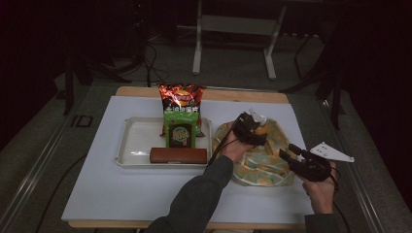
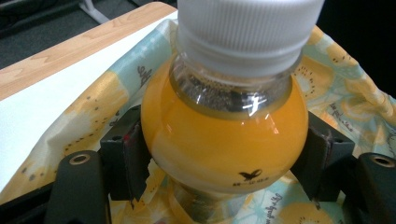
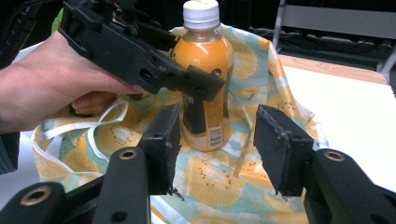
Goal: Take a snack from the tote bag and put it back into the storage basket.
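Observation:
An orange juice bottle [image 2: 224, 140] with a white cap stands upright on a yellow-and-blue fruit-print cloth bag [image 2: 93, 107]. My left gripper [image 2: 224, 158] is shut on the bottle, its pads pressing both sides of the round shoulder below the neck. From above, the left gripper [image 1: 248, 128] sits over the bag [image 1: 262, 167] at the right of the table, with the bottle [image 1: 262, 129] beneath it. My right gripper [image 3: 215, 149] is open and empty, level, short of the bottle [image 3: 205, 56] and above the bag's near side [image 3: 219, 182]. The right gripper [image 1: 291, 155] hovers at the bag's right edge.
A white tray [image 1: 133, 141] at the centre left holds a red chip bag [image 1: 182, 99], a green packet [image 1: 180, 131] and a brown bar [image 1: 178, 155]. A white mat [image 1: 121, 189] covers the wooden table. The bag's white straps [image 3: 98, 126] lie loose near the person's left hand.

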The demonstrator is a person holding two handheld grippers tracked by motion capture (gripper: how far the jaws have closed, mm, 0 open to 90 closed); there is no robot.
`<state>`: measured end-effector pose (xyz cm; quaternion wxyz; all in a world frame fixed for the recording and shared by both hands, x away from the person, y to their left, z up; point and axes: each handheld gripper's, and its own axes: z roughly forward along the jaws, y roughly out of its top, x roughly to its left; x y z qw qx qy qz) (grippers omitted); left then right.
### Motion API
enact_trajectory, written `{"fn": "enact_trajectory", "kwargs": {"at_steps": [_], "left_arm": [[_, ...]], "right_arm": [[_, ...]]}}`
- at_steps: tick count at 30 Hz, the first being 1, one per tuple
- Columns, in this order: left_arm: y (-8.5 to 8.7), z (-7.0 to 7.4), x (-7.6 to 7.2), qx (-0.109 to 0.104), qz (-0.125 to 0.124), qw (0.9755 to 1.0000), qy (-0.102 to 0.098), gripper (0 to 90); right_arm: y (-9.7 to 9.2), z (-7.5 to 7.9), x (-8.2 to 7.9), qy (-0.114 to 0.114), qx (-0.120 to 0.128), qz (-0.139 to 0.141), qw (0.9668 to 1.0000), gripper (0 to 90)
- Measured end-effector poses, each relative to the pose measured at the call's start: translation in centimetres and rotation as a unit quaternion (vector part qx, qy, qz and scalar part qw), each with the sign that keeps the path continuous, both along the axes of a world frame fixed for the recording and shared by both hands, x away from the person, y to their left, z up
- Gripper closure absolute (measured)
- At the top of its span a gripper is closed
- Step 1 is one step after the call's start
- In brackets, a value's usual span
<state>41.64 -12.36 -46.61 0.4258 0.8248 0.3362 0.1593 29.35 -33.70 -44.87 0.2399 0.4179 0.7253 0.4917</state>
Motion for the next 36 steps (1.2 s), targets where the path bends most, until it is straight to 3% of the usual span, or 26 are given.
{"fn": "enact_trajectory", "kwargs": {"at_steps": [9, 12, 20, 36], "left_arm": [[-0.1, -1.5, -0.1, 0.003, 0.009, 0.9998, 0.015, 32.6], [0.0, -1.7, -0.2, 0.006, 0.012, 0.9999, 0.008, 35.8], [0.0, -1.6, -0.4, 0.009, 0.007, 0.9999, 0.003, 37.1], [0.5, -0.5, -1.0, 0.006, -0.007, 0.9999, 0.014, 37.5]], "right_arm": [[-0.1, 0.0, 0.0, -0.001, 0.002, -0.001, 1.0000, 50.5], [-0.2, 0.0, 0.0, -0.001, 0.003, -0.002, 1.0000, 50.5], [-0.3, -0.1, 0.0, 0.001, 0.002, -0.002, 1.0000, 50.6], [-0.2, -0.3, 0.1, 0.005, -0.001, 0.000, 1.0000, 50.6]]}}
